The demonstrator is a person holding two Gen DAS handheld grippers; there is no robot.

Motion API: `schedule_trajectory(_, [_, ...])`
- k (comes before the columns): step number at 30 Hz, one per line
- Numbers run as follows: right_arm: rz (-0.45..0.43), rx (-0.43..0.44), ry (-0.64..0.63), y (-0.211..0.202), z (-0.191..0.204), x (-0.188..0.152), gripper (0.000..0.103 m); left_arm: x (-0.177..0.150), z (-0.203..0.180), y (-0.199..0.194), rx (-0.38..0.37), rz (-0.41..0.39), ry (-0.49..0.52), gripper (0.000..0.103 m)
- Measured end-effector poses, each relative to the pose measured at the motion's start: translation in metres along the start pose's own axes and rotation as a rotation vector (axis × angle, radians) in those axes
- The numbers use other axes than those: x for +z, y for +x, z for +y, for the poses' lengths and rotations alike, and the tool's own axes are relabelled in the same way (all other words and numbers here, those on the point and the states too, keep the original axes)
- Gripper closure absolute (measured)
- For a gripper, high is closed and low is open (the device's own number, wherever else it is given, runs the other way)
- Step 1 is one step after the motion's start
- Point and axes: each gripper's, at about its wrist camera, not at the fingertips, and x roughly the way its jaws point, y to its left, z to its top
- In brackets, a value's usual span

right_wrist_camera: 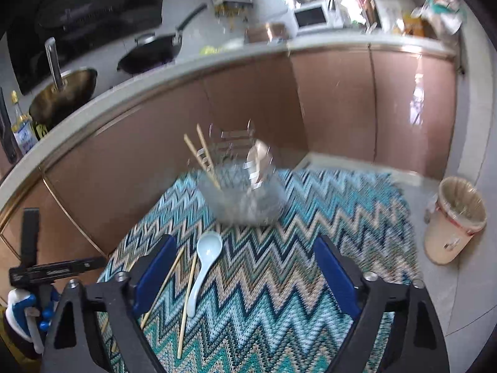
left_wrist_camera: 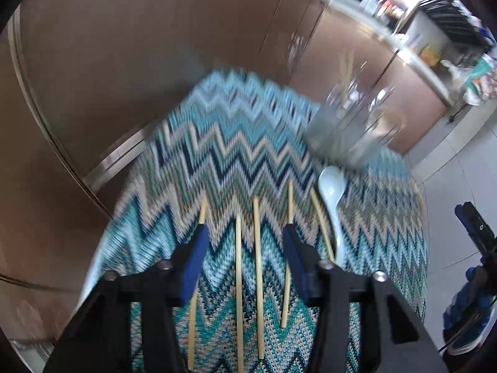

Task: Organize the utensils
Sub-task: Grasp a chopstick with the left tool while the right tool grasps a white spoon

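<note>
Several bamboo chopsticks (left_wrist_camera: 238, 279) lie side by side on a table with a blue zigzag cloth (left_wrist_camera: 223, 143). A white ceramic spoon (left_wrist_camera: 330, 192) lies to their right. My left gripper (left_wrist_camera: 245, 239) hovers over the chopsticks, open, with two of them showing in the gap between its blue pads (left_wrist_camera: 195, 251). My right gripper (right_wrist_camera: 247, 255) stands wide open above the cloth, and the spoon (right_wrist_camera: 205, 264) and two chopsticks (right_wrist_camera: 188, 298) lie near its left finger. A clear utensil holder (right_wrist_camera: 242, 195) at the far side holds two chopsticks (right_wrist_camera: 202, 155) and a spoon.
Brown cabinet doors (right_wrist_camera: 335, 99) run behind the table under a counter with two woks (right_wrist_camera: 62, 90). A lined waste bin (right_wrist_camera: 453, 220) stands on the tiled floor to the right. The blurred holder (left_wrist_camera: 351, 124) also shows in the left wrist view.
</note>
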Motion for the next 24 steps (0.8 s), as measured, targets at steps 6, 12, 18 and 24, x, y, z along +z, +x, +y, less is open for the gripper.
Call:
schedule_trajectory(6, [0.141, 0.058, -0.011, 0.053, -0.003, -0.013, 0.038, 0.005, 0.007, 0.050, -0.022, 0.126, -0.023, 0.074])
schedule_trajectory(12, [0.231, 0.098, -0.024, 0.100, -0.002, -0.020, 0.047, 0.017, 0.007, 0.081, -0.009, 0.190, -0.019, 0.086])
schedule_trajectory(18, [0.298, 0.171, -0.024, 0.143, -0.002, -0.011, 0.060, 0.021, 0.009, 0.101, 0.003, 0.234, -0.002, 0.092])
schedule_trajectory(24, [0.351, 0.221, -0.028, 0.187, -0.002, -0.003, 0.073, 0.023, 0.014, 0.104, -0.011, 0.233, 0.002, 0.097])
